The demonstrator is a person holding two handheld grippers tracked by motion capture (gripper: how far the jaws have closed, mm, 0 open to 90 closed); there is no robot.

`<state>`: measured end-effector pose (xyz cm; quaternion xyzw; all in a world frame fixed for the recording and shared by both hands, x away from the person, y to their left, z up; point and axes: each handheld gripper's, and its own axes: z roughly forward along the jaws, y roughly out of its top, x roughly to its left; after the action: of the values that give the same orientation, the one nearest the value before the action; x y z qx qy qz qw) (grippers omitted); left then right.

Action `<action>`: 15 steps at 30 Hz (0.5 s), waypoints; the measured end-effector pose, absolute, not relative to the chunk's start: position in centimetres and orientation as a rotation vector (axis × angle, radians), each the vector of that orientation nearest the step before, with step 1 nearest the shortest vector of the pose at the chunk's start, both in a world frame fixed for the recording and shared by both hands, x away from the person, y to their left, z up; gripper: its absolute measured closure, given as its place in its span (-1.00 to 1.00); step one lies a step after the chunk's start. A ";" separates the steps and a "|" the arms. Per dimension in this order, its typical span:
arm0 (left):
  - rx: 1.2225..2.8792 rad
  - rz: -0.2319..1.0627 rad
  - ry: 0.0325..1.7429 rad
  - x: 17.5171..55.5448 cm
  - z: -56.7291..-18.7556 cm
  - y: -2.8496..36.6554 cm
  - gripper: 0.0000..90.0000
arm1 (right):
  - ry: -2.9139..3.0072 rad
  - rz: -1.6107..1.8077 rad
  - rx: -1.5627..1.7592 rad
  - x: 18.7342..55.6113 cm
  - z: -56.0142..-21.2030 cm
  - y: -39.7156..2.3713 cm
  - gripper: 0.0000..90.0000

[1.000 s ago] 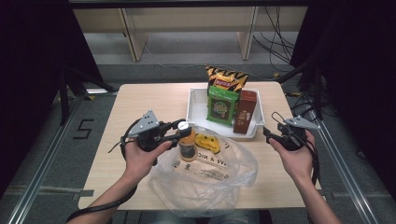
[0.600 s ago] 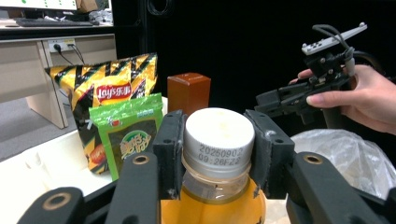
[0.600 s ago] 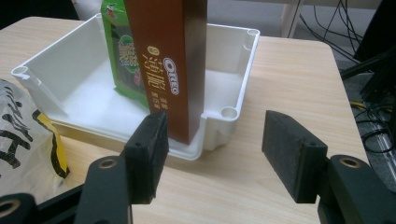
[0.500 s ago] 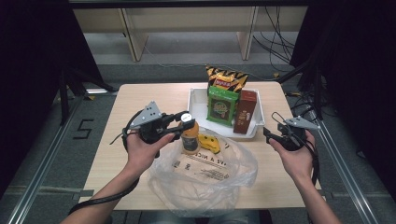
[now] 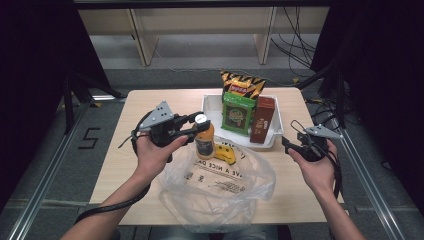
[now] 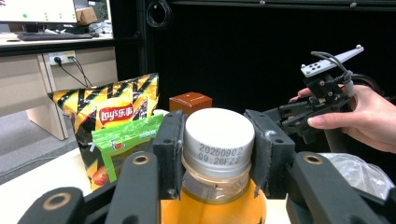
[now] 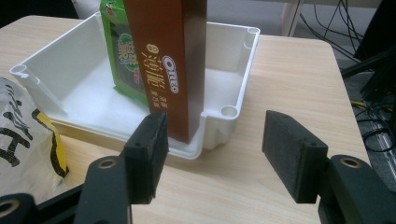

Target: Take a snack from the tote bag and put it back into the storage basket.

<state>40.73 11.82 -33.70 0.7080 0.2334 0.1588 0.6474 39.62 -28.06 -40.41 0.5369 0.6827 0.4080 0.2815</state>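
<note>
Bright tabletop; dark, soft surroundings

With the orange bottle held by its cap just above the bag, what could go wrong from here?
1. The left gripper clamps only the white cap of the orange bottle, so the heavy body may swing or slip out.
2. The bottle hangs close to the plastic bag and could snag its loose rim.
3. The white bin already holds upright packs; the brown Oreo box may topple if the bottle nudges it.
</note>
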 end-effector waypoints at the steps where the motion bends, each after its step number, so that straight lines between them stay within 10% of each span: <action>1: 1.608 0.360 0.532 40.8 -33.6 11.8 0.31 | 1.829 1.093 1.439 39.6 -40.4 -28.1 -0.09; 15: 1.598 0.367 0.527 41.5 -32.8 11.7 0.31 | 1.828 1.077 1.491 39.4 -40.4 -27.8 -0.09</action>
<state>41.48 11.69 -32.76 0.7039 0.2320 0.1615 0.6516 39.41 -27.75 -40.41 0.5533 0.6787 0.3999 0.2707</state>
